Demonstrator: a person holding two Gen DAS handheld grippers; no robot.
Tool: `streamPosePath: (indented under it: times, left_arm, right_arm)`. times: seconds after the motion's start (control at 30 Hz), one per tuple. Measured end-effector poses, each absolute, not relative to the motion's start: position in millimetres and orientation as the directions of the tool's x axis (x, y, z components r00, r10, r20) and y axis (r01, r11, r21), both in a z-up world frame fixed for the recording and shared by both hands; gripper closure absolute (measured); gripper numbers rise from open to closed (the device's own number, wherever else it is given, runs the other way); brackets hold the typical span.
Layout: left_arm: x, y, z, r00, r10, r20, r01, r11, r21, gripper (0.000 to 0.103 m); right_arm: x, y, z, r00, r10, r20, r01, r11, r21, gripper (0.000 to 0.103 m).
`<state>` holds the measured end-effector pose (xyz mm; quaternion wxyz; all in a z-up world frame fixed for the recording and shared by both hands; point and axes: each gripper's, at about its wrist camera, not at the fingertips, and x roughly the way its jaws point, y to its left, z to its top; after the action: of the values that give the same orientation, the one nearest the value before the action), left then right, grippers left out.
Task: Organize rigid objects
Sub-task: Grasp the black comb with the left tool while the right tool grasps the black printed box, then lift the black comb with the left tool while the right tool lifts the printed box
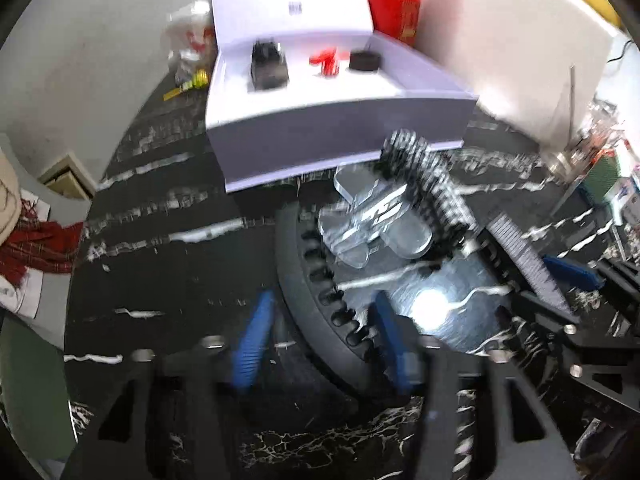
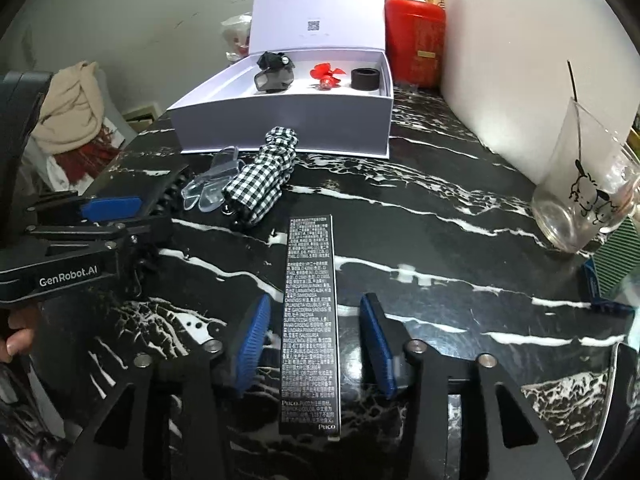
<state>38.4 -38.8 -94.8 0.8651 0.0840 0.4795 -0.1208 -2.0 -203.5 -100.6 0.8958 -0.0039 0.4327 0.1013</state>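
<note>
Through the left wrist view, blurred by motion, the left claw (image 1: 320, 336) is standing wide open and gripping nothing; a large black toothed hair clip (image 1: 316, 280) is lying between and just ahead of its blue pads, the toothed edge crossing the gap; beyond it, ahead and to the right, clear plastic clips (image 1: 372, 220) are resting against a black-and-white checked hair clip (image 1: 432, 184); farther ahead the open white box (image 1: 328, 120) is sitting with small items already inside. The black clip looks stiff and light, probably smooth-faced, so taking it across the solid spine rather than the teeth seems the safer hold.

Through the right wrist view, the right claw (image 2: 316, 340) is also standing open, holding nothing; a long black printed carton (image 2: 310, 320) is lying lengthwise between its pads, touching neither; it is likely light, rigid cardboard, crushable if squeezed hard, so a moderate pinch across its narrow sides near the middle should balance it; the white box (image 2: 288, 120) is lying well ahead; a drinking glass (image 2: 584, 200), fragile, is standing off to the right.
</note>
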Motion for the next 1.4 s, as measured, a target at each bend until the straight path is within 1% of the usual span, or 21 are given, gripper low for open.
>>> streamPosePath:
  times: [0.03,0.07,0.27,0.3,0.33,0.4,0.47,0.5,0.53,0.57,0.67,0.77,0.87,0.97,1.1,1.13,1.3,1.37,1.4]
  left_arm:
    - [38.9,-37.4,-95.9,0.512,-0.142,-0.847,0.283,0.959,0.010,0.031]
    - [39.4,-36.3,-97.1,0.507,-0.152,-0.849,0.279,0.960,-0.006,0.031]
    - [36.5,-35.8,-99.1,0.538,-0.145,-0.830,0.262,0.965,0.001,0.029]
    - [35.9,-36.2,-99.0,0.540,-0.143,-0.829,0.258,0.966,0.001,0.031]
    - [34.1,-37.3,-98.1,0.545,-0.148,-0.825,0.263,0.965,0.000,0.042]
    - [31.5,-39.3,-95.8,0.546,-0.160,-0.822,0.279,0.960,-0.001,0.055]
    - [31.1,-42.6,-94.9,0.545,-0.163,-0.823,0.291,0.957,0.003,0.061]
    - [30.2,-43.7,-94.4,0.541,-0.173,-0.823,0.302,0.953,-0.001,0.062]
    - [28.5,-45.4,-94.1,0.537,-0.178,-0.825,0.317,0.948,0.002,0.063]
    - [28.3,-46.6,-93.7,0.535,-0.180,-0.825,0.324,0.946,0.004,0.063]
    - [23.6,-47.6,-93.2,0.522,-0.198,-0.829,0.354,0.935,-0.001,0.064]
    - [12.9,-47.7,-92.5,0.495,-0.247,-0.833,0.398,0.917,-0.036,0.064]
    - [1.9,-49.3,-92.9,0.497,-0.251,-0.831,0.420,0.907,-0.023,0.064]
    - [-2.5,-48.3,-93.5,0.513,-0.245,-0.823,0.408,0.913,-0.018,0.064]
    - [2.0,-47.9,-93.6,0.530,-0.222,-0.818,0.374,0.927,-0.010,0.064]
    - [3.2,-47.2,-93.7,0.534,-0.219,-0.817,0.367,0.930,-0.009,0.064]
    - [8.7,-45.2,-94.7,0.556,-0.207,-0.805,0.332,0.943,-0.013,0.064]
    - [8.4,-45.6,-95.0,0.564,-0.208,-0.799,0.333,0.943,-0.010,0.064]
    - [8.3,-46.0,-95.0,0.567,-0.213,-0.796,0.335,0.942,-0.013,0.072]
  right_arm:
    - [-2.0,-204.1,-100.7,0.605,0.180,-0.776,-0.184,0.979,0.083,0.052]
    - [-2.2,-204.3,-100.9,0.606,0.179,-0.775,-0.183,0.980,0.082,0.052]
    - [-4.0,-206.0,-101.3,0.620,0.154,-0.770,-0.167,0.984,0.062,0.052]
    - [-4.0,-207.1,-101.2,0.621,0.157,-0.768,-0.164,0.984,0.068,0.052]
    - [-3.9,-208.5,-101.0,0.622,0.161,-0.766,-0.162,0.984,0.076,0.052]
    - [-3.8,-209.9,-100.8,0.625,0.161,-0.764,-0.156,0.985,0.080,0.052]
    - [-4.1,-209.9,-100.8,0.632,0.149,-0.760,-0.151,0.986,0.068,0.056]
    - [-4.3,-209.4,-100.6,0.635,0.143,-0.759,-0.152,0.987,0.058,0.066]
    - [-4.1,-209.1,-100.4,0.637,0.130,-0.759,-0.149,0.988,0.044,0.075]
    - [-4.0,-209.7,-100.4,0.639,0.123,-0.759,-0.146,0.989,0.038,0.078]
    - [-4.6,-211.9,-100.0,0.633,0.131,-0.763,-0.147,0.988,0.047,0.078]
    - [-7.2,-212.9,-100.0,0.629,0.135,-0.766,-0.150,0.987,0.051,0.078]
    - [-10.9,-212.9,-100.2,0.626,0.125,-0.769,-0.147,0.988,0.040,0.077]
    - [-11.5,-212.6,-100.3,0.630,0.127,-0.766,-0.141,0.989,0.048,0.075]
    - [-8.3,-209.2,-101.1,0.628,0.132,-0.767,-0.152,0.987,0.045,0.065]
    - [-7.7,-208.2,-101.2,0.629,0.130,-0.766,-0.155,0.987,0.040,0.065]
    - [-5.8,-207.7,-101.6,0.638,0.112,-0.762,-0.144,0.989,0.024,0.066]
    - [-5.8,-206.3,-101.7,0.644,0.098,-0.759,-0.144,0.990,0.006,0.073]
    - [-5.6,-206.3,-101.5,0.645,0.101,-0.757,-0.145,0.989,0.008,0.077]
